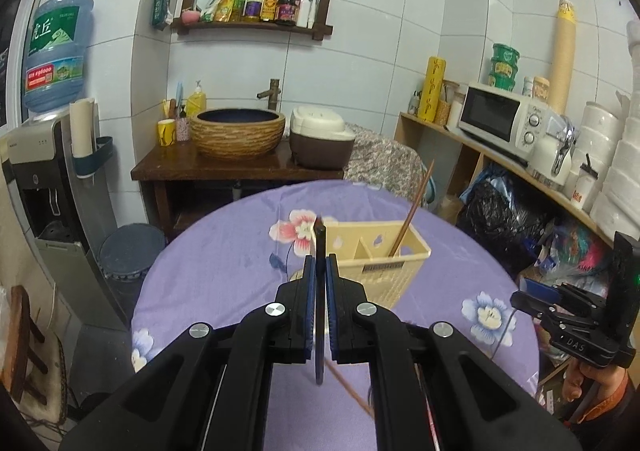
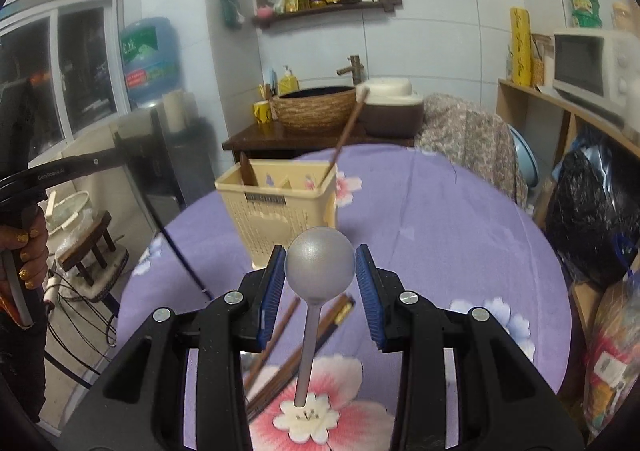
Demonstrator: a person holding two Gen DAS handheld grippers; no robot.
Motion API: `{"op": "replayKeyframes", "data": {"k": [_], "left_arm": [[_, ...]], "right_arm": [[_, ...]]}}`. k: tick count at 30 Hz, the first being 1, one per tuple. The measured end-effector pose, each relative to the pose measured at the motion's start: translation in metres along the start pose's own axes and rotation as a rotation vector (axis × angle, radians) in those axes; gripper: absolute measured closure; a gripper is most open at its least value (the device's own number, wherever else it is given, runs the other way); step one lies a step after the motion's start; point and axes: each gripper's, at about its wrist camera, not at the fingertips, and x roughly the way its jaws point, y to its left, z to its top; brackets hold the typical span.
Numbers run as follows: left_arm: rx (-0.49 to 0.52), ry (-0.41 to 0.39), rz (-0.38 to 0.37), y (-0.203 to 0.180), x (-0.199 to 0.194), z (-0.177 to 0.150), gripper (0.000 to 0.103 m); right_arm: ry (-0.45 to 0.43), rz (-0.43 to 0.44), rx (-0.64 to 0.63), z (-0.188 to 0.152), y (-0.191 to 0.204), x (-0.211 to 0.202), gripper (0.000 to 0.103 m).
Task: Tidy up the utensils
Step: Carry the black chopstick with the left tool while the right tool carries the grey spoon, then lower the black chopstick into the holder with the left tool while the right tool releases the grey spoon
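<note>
Gripping a grey metal spoon by its bowl, the right gripper hangs above the purple flowered tablecloth; both blue pads press the rounded bowl and the handle hangs down toward the camera. Left gripper: jaws clamped on a thin dark utensil seen edge-on, tip poking up past the pads, lower end hanging free beneath. Cannot tell which kind of utensil.

Destination: cream plastic caddy, divided into compartments, standing on the tablecloth just ahead of both grippers. One brown chopstick leans out of its right-hand compartment; in the right wrist view a dark handle stands at its left end. Loose chopsticks lie on the cloth under the right gripper, not yet sorted.

Judgement: step in hand is carrying both pieces to the caddy.
- Spoon is held by a curved bowl, so the grip looks slippery. Keep it clenched until it is over a compartment.
- Handle should go in first; tilt so it points down into the slot.
- Clear the leaning chopstick to avoid knocking it.
- Bring the grippers in one after the other; the caddy looks light and may shift.
</note>
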Motion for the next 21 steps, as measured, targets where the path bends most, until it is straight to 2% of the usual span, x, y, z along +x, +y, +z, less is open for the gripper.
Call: {"op": "replayKeyframes", "data": {"k": [7, 12, 16, 21], "left_arm": [[0.032, -0.065, -0.034, -0.018, -0.011, 0.09, 0.097], [0.05, -0.118, -0.029, -0.035, -0.012, 0.126, 0.097], [0.059, -0.143, 0.012, -0.042, 0.005, 0.132, 0.097], [0.035, -0.108, 0.035, -0.036, 0.044, 0.112, 0.097]], "right_arm": [[-0.103, 0.012, -0.014, 0.098, 0.011, 0.003, 0.066], [-0.174, -0.017, -0.024, 0.157, 0.023, 0.016, 0.066], [-0.196, -0.06, -0.051, 0.168, 0.034, 0.036, 0.066], [-0.202, -0.121, -0.06, 0.149, 0.033, 0.071, 0.066]]}}
